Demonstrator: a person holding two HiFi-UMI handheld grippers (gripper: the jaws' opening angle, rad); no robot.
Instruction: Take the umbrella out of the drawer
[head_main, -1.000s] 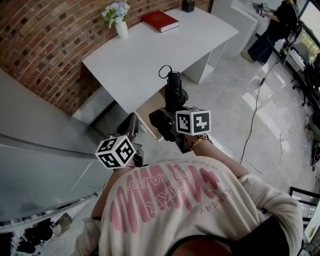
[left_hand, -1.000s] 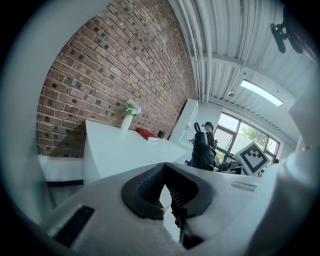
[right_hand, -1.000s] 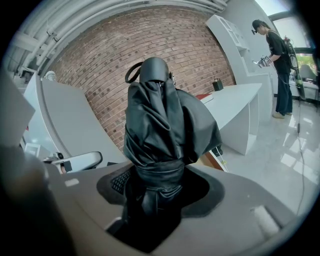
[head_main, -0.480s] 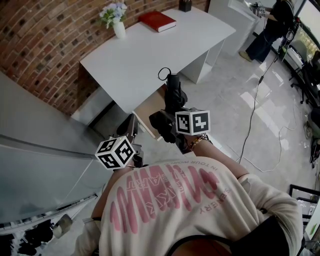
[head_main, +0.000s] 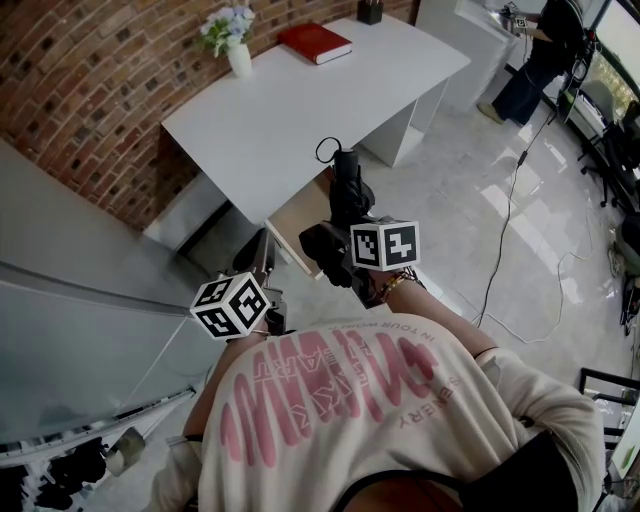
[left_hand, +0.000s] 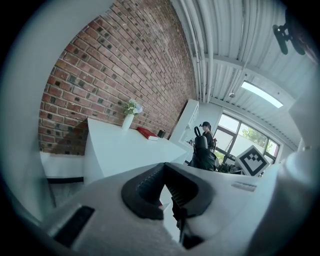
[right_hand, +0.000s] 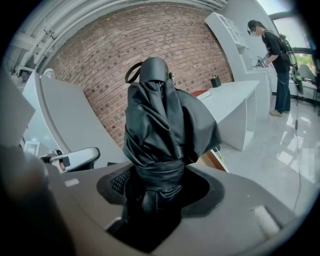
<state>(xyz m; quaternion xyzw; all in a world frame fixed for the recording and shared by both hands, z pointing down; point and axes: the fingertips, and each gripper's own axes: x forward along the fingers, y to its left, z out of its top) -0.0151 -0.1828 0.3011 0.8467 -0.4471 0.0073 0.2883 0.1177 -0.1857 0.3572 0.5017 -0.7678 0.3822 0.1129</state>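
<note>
Right gripper view: your right gripper (right_hand: 155, 200) has its jaws wide and clamped on the strapped lower end of the folded black umbrella (right_hand: 160, 125). The umbrella's long axis runs straight out of the jaws and upward, and the handle with its loop is at the far end. Just beyond, lower right, shows the wooden edge of the open drawer (right_hand: 214, 159).

From the head view, the umbrella (head_main: 350, 185) hangs over the drawer's (head_main: 298, 215) right end and looks lifted out of it. Your left gripper (head_main: 264, 252) waits on the drawer's near left side, jaws together and empty. The right hand is the nearer one, so any move away from the drawer falls to it.
</note>
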